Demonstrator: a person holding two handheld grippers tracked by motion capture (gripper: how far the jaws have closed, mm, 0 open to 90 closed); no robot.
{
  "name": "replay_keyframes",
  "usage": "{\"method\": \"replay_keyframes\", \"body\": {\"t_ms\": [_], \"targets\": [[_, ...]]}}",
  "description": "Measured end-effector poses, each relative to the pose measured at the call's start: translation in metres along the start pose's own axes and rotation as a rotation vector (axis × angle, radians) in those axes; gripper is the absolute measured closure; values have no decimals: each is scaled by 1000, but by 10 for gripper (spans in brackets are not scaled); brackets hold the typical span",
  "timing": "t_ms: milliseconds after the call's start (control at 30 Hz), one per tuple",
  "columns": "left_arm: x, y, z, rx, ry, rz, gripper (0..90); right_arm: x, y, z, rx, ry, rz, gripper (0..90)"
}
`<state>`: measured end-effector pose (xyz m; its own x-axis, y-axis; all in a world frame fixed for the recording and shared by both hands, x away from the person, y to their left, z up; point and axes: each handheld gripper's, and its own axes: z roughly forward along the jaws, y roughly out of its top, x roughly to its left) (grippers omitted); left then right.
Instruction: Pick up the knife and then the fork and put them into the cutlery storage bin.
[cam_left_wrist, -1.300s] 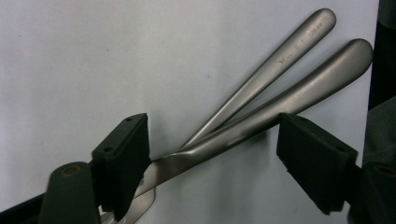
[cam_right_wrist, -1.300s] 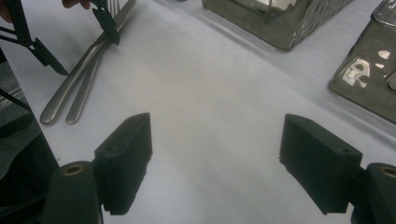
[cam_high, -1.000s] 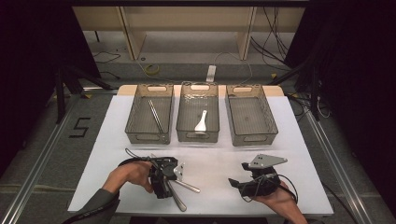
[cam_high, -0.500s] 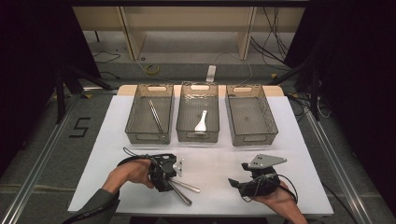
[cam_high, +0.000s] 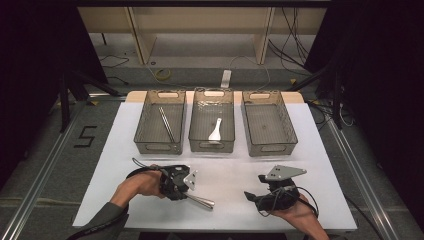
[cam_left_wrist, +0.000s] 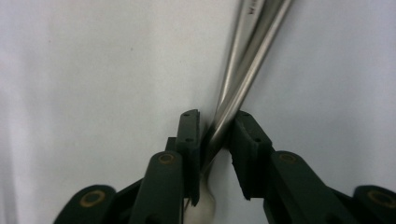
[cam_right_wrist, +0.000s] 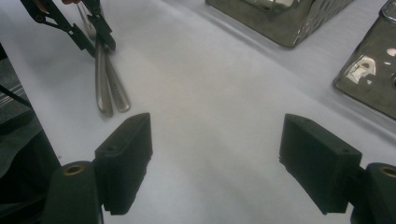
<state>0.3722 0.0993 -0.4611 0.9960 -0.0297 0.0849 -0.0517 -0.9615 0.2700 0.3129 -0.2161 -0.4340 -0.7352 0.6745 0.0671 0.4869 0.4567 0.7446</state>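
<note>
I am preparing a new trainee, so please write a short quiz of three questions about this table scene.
1. True or false: the right tongs hold a spoon.
2. Which basket holds the white spoon: A left, B middle, C right?
3. What lies between the left tongs?

Key:
1. False. They are open and hold nothing.
2. B, the middle basket.
3. Two metal cutlery handles. The jaws have just been closing and now press on them.
</note>
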Motion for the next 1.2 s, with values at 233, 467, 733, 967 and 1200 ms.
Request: {"method": "replay_keyframes", "body": {"t_ms": [233,467,733,967,1200], "targets": [[0,0,0,-7,-4,4,795,0,0,1,3,3,-2,263],[1,1,-2,-26,8,-5,816,1,0,1,3,4,-1,263],[3,2,-3,-23,-3,-29,819,1,1,1,2,8,-3,263],[5,2,-9,-50,19,-61,821,1,1,2,3,8,-4,263],[5,6,-17,-70,28,-102,822,2,2,1,-2,9,-6,263]]}}
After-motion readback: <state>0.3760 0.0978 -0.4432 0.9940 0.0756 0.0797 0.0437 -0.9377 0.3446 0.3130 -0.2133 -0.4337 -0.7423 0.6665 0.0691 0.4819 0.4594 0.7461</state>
